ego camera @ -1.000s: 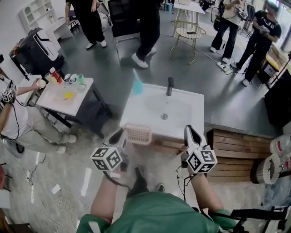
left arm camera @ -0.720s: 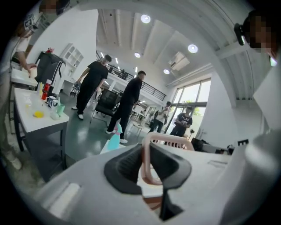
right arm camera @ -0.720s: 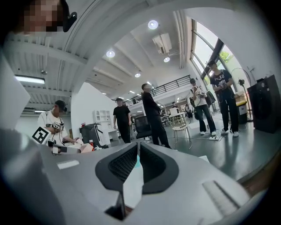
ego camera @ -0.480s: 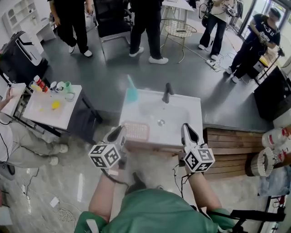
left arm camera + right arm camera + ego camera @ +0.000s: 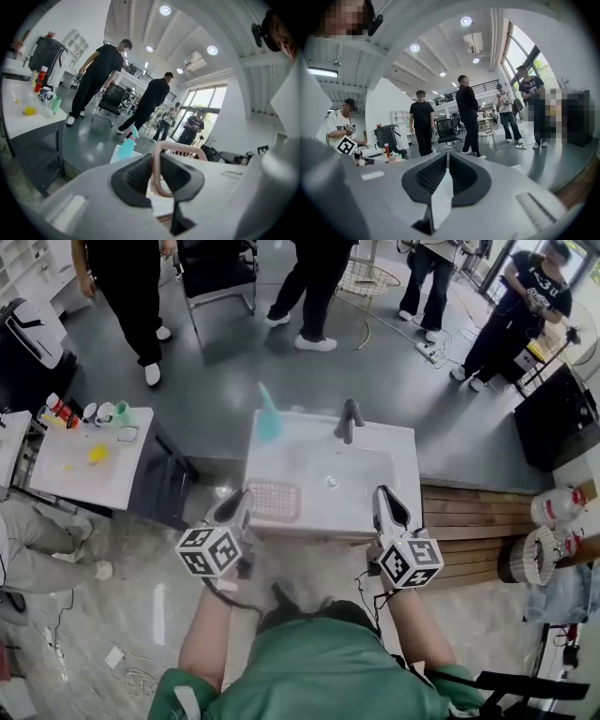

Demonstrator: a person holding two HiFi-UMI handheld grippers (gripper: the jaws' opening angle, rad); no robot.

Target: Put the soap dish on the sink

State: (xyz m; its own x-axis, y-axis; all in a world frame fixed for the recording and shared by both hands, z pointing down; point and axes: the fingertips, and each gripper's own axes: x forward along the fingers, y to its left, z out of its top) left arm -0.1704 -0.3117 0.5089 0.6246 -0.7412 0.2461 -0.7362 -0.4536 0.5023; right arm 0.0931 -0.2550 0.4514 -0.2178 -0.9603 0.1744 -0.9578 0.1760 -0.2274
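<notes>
A pink slotted soap dish (image 5: 274, 500) is over the front left corner of the white sink (image 5: 375, 465); whether it rests on the rim I cannot tell. My left gripper (image 5: 240, 506) is shut on the dish's near edge. In the left gripper view its pink rim (image 5: 180, 147) stands pinched between the dark pads of the left gripper (image 5: 157, 171). My right gripper (image 5: 385, 503) hovers at the sink's front right edge. Its jaws are shut with nothing in them, as the right gripper view shows for the right gripper (image 5: 447, 171).
A teal spray bottle (image 5: 268, 418) stands at the sink's back left corner beside a dark faucet (image 5: 349, 418). A white side table (image 5: 70, 479) with bottles is at the left, a wooden bench (image 5: 469, 521) at the right. Several people stand beyond the sink.
The left gripper has carried the soap dish forward from the sink's front edge to its front left corner. The right gripper has moved forward alongside, still shut.
</notes>
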